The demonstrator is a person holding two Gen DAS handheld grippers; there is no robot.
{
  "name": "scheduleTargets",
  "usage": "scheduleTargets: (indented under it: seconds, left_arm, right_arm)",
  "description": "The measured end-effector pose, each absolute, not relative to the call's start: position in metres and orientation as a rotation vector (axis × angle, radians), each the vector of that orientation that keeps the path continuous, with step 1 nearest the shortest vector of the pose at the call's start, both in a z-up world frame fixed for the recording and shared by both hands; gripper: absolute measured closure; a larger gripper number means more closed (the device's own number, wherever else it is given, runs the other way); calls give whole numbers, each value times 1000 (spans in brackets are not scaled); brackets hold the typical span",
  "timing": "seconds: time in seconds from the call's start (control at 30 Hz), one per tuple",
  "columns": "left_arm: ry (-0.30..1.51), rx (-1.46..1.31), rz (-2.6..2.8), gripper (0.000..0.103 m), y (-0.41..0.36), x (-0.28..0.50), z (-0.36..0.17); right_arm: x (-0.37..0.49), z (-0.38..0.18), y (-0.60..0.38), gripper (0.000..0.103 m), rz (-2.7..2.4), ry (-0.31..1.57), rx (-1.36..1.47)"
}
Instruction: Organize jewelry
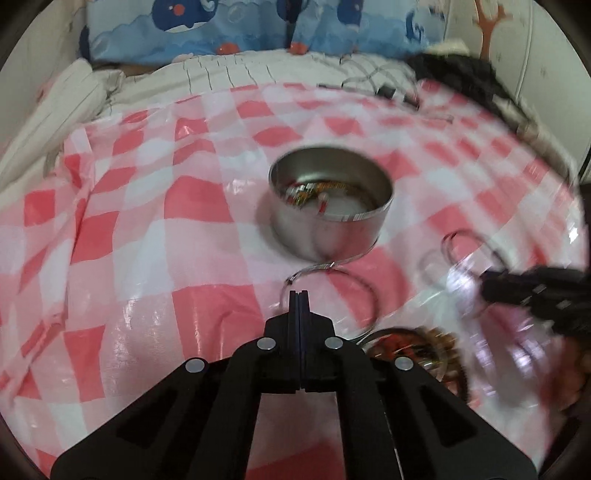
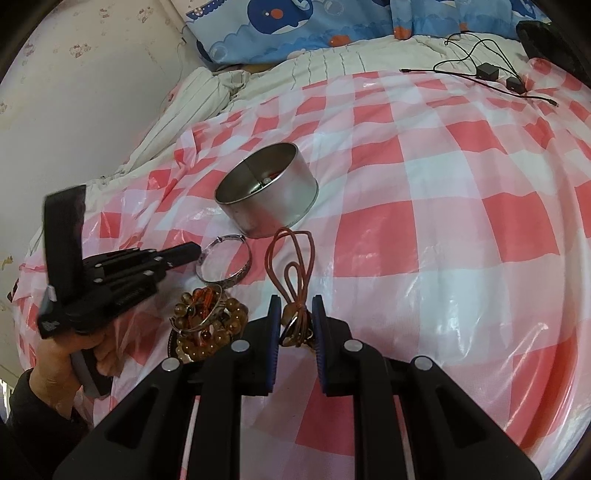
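A round silver tin with colourful jewelry inside stands on the red-and-white checked cloth. In front of it lies a silver bangle. My left gripper is shut, its tips at the bangle's rim; I cannot tell whether they pinch it. A brown cord necklace lies looped on the cloth. My right gripper is shut on the necklace's knotted end. A pile of amber bead bracelets sits between the grippers.
A person's hand holds the left gripper. Black cables and small adapters lie at the far right of the bed. A blue whale-print pillow lies beyond it, a wall stands left, and dark cloth lies at the back.
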State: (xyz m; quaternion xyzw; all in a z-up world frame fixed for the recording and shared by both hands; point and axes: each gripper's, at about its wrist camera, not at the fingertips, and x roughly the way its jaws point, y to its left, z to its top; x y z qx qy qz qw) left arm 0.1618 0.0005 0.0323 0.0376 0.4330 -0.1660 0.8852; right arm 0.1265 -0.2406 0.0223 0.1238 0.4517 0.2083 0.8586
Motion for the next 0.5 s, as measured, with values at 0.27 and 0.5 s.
scheduleTargets:
  seconds: [0.27,0.5]
  left_arm:
    - [901,182,-365,93,-12,178,25]
    - [919,276,-405,73,-29,189,7]
  right_arm:
    - [127,21,-241,85,446,956,270]
    - [127,21,-240,85,464,961,284]
